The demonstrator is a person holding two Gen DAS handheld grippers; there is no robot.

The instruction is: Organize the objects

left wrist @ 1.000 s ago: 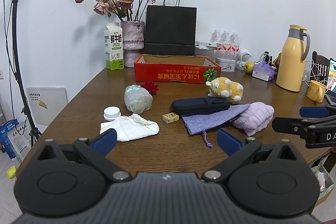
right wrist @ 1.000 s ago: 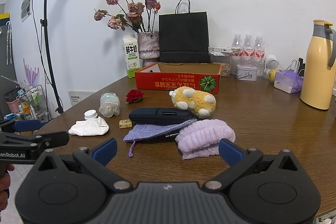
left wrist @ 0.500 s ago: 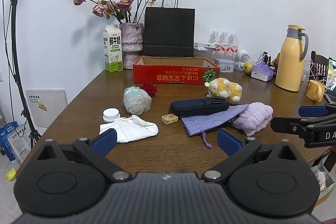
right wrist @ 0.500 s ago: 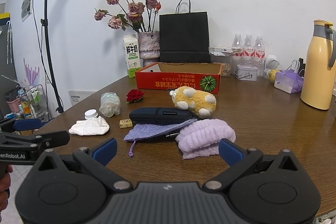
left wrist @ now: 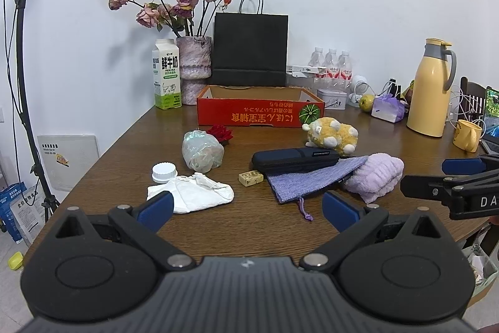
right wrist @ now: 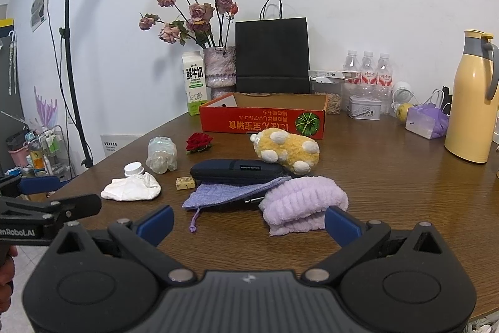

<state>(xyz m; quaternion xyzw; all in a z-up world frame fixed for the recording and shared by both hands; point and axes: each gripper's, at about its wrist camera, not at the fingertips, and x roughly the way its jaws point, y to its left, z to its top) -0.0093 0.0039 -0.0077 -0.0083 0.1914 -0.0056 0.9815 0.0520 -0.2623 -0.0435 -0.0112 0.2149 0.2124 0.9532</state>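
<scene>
dark brown wooden table (left wrist: 383, 145): grainy, slight sheen | fluffy lilac terry-cloth towel (right wrist: 304, 202) | woven purple fabric drawstring pouch (left wrist: 308, 177) | matt black paper bag (right wrist: 272, 55) | glossy yellow plastic thermos jug (left wrist: 430, 92) | red printed cardboard box (left wrist: 260, 114) | crinkly clear plastic bottle (left wrist: 202, 149)

Left gripper (left wrist: 246, 209) and right gripper (right wrist: 248, 222) hover side by side, jaws wide apart.

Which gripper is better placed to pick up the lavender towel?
Probably the right gripper: the lavender towel lies just ahead of its open fingers. From the left gripper, also open, it sits off to the right, with the white cloth nearer.
</scene>
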